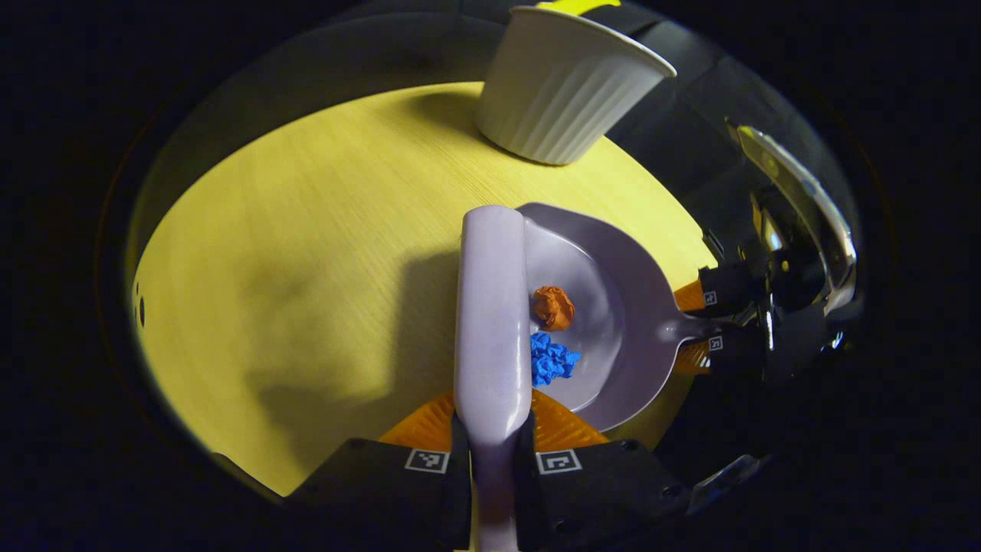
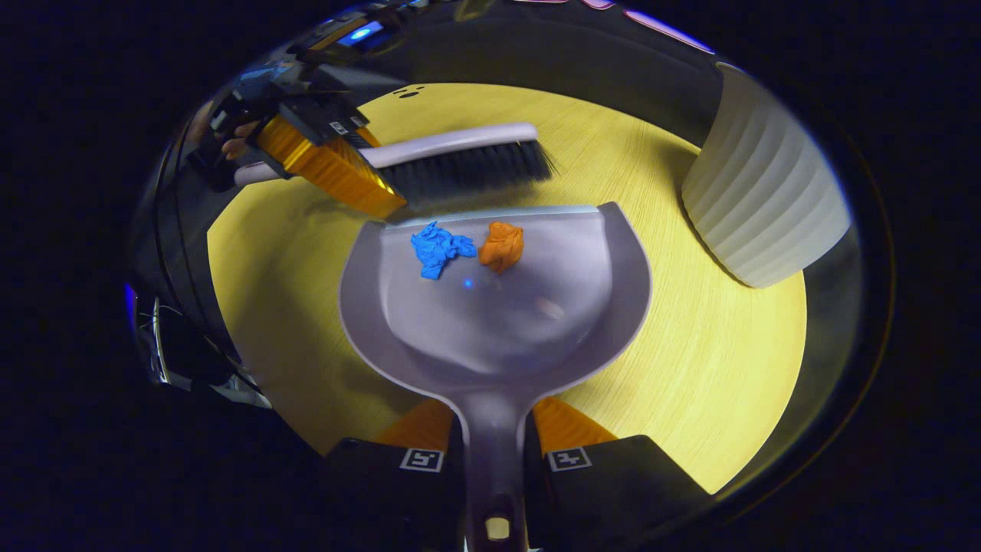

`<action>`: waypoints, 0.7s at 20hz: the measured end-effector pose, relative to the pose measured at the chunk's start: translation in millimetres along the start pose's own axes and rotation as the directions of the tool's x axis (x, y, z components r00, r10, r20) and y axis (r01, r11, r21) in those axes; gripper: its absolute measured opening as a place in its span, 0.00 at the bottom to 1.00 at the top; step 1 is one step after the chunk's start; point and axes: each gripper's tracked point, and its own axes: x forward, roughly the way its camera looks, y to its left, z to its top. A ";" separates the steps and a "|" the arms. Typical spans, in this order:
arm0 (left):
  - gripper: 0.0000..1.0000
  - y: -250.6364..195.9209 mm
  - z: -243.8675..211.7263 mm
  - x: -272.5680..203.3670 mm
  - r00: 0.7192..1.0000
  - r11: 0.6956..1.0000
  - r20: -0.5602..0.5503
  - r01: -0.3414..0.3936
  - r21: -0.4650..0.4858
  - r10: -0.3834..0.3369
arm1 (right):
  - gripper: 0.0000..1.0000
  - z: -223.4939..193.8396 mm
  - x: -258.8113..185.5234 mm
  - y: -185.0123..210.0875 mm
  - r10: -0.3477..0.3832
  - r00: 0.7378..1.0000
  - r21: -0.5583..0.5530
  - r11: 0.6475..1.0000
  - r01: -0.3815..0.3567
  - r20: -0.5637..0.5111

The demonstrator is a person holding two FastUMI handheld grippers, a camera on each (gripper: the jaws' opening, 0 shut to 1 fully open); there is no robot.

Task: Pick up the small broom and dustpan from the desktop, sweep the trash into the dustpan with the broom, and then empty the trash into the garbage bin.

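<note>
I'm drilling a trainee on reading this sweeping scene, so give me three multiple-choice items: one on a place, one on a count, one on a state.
1. Where do the paper scraps lie?
A. in the dustpan
B. on the bare table
C. in the bin

2. How many scraps are there?
A. one
B. two
C. four

3. How does the right gripper stand?
A. open above the table
B. shut on the broom
C. shut on the dustpan handle

Key: 1 A, the blue scrap and the orange scrap sit inside the dustpan, near its front lip. 2 B, one of each colour. 3 C, the right gripper has its jaws pressed on the handle, while the left gripper holds the broom.
</note>
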 end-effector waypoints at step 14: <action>0.27 5.7 -150.8 -82.9 0.962 0.945 0.186 -0.141 -0.294 0.202 | 0.34 8.9 -31.2 8.2 -0.064 0.995 0.107 0.993 0.056 0.071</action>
